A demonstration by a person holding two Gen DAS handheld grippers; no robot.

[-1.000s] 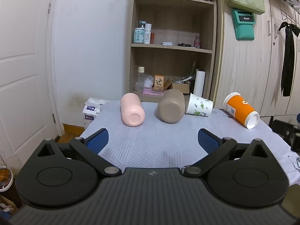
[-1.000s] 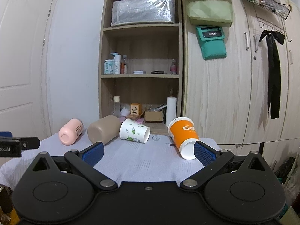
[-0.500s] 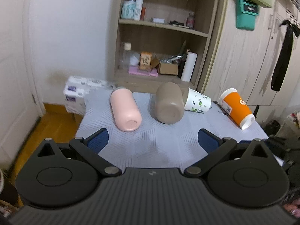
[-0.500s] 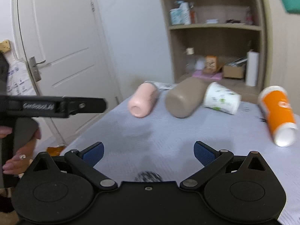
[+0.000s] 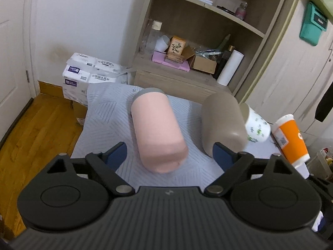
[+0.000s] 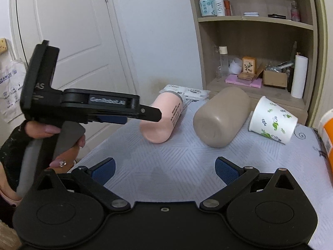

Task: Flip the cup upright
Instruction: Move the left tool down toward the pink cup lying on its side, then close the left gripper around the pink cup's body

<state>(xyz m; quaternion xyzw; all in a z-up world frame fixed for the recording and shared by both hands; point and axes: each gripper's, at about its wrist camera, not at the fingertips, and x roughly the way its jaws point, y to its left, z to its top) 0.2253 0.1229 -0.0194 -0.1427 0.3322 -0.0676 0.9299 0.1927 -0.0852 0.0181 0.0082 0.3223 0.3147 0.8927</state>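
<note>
The table (image 5: 100, 112), under a pale grey cloth with a line pattern, carries four cups lying on their sides; behind it at twelve o'clock stands a wooden shelf (image 6: 256, 20) with bottles, one reading "WIG"; on the floor at ten o'clock in the left wrist view sits a pack of tissue (image 5: 91, 70) with small print too fine to read. The left gripper (image 5: 169, 156) has its blue-padded fingers spread wide and holds nothing; in the right wrist view its side (image 6: 87, 104) bears "GenRobot.AI" and a partial "AS". The right gripper (image 6: 164, 169) is likewise wide apart and empty, over bare cloth. The pink cup (image 5: 158, 133) lies between the left fingers' line, its flat base toward the camera, a grey rim at the far end, dark print down its side unreadable; the brown cup (image 5: 223, 125) lies at two o'clock of it; the white leaf-printed paper cup (image 6: 272, 123) and the orange cup (image 5: 291, 139) lie further right.
</note>
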